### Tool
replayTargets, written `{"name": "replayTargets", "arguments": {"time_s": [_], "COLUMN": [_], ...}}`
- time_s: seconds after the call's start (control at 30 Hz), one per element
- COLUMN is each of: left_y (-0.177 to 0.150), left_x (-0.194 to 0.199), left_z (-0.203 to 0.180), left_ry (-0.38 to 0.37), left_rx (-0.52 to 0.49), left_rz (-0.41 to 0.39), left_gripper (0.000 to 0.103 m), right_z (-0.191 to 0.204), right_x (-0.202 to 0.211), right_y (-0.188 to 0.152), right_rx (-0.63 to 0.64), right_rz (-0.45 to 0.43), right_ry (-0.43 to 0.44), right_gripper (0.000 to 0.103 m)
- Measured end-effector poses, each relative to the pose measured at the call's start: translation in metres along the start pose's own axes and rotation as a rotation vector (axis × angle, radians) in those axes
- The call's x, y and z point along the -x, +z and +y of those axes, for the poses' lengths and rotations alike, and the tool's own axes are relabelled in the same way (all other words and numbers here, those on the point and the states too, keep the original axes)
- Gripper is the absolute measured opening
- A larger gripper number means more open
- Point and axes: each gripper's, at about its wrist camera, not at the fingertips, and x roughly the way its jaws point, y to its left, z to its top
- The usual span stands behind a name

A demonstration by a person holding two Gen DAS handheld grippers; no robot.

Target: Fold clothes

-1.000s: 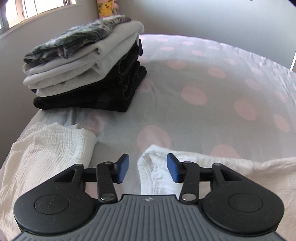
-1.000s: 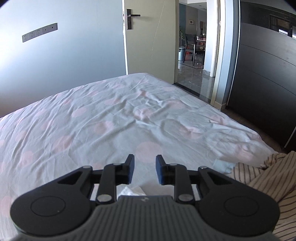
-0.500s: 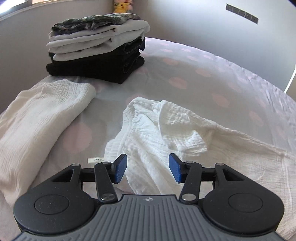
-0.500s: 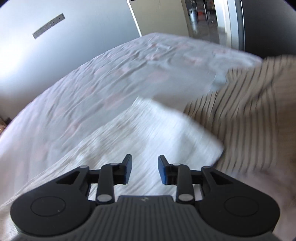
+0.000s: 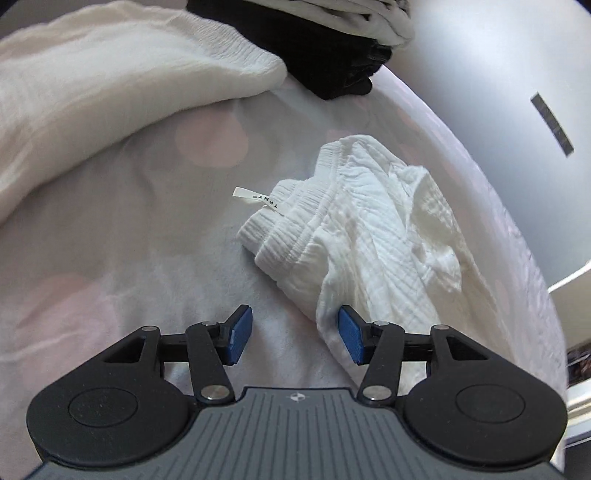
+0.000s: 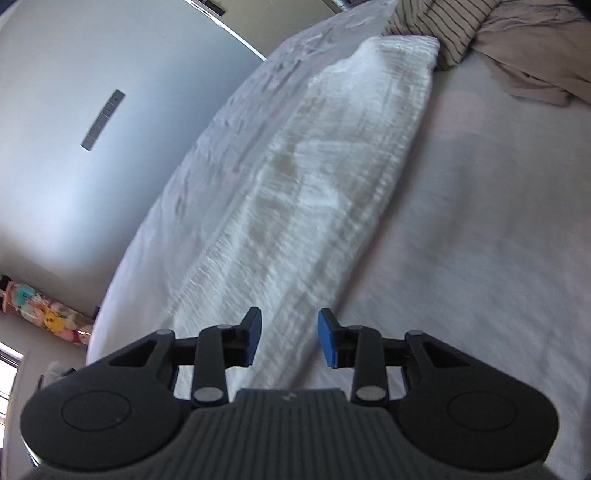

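A white crinkled garment (image 5: 369,236) lies crumpled on the polka-dot bed sheet (image 5: 129,240), with its waistband and a small label (image 5: 258,197) turned toward me. My left gripper (image 5: 293,338) is open just above the sheet, its right pad touching the garment's near edge. In the right wrist view a long stretch of the same white fabric (image 6: 314,192) runs away across the bed. My right gripper (image 6: 290,341) is open and empty, hovering over the near end of that fabric.
A stack of folded black and grey clothes (image 5: 332,44) stands at the top of the left wrist view, with another white crinkled cloth (image 5: 110,85) beside it. A striped cloth (image 6: 443,22) and a beige cloth (image 6: 535,55) lie at the bed's far right.
Both grippers have tilted down and swung toward the white garment. The left one dropped close to its waistband edge. The right one now looks along the fabric. Both stayed open.
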Motion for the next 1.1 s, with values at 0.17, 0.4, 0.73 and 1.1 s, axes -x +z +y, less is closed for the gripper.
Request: {"name": "replayTargets", "arguments": {"time_s": [0.17,0.4,0.73,1.1], "left_y": [0.006,0.009,0.008,0.002], "left_x": [-0.005,-0.014,-0.007,0.003], "left_z": [-0.002,-0.004,-0.002,-0.031], "left_ry": [-0.079,-0.037,0.063,0.189], "left_rx": [0.063,-0.019,-0.056,-0.259], "left_rz": [-0.017,-0.023,-0.057,-0.132], "left_gripper": [0.061,0.019,0.011,0.048], "right_z": [-0.005,0.009,0.015,-0.012], "right_x": [-0.007,-0.026,-0.033,-0.007], "right_y": [-0.011,-0.018,-0.011,0.058], "right_rx": [-0.033,0.016,0.058,-0.015], "right_rz": [0.066,0.053,0.038,-0.038], "right_ry": [0.011,0.098,0.109,0.017], "right_gripper": [0.052,0.008,0.008,0.044]}}
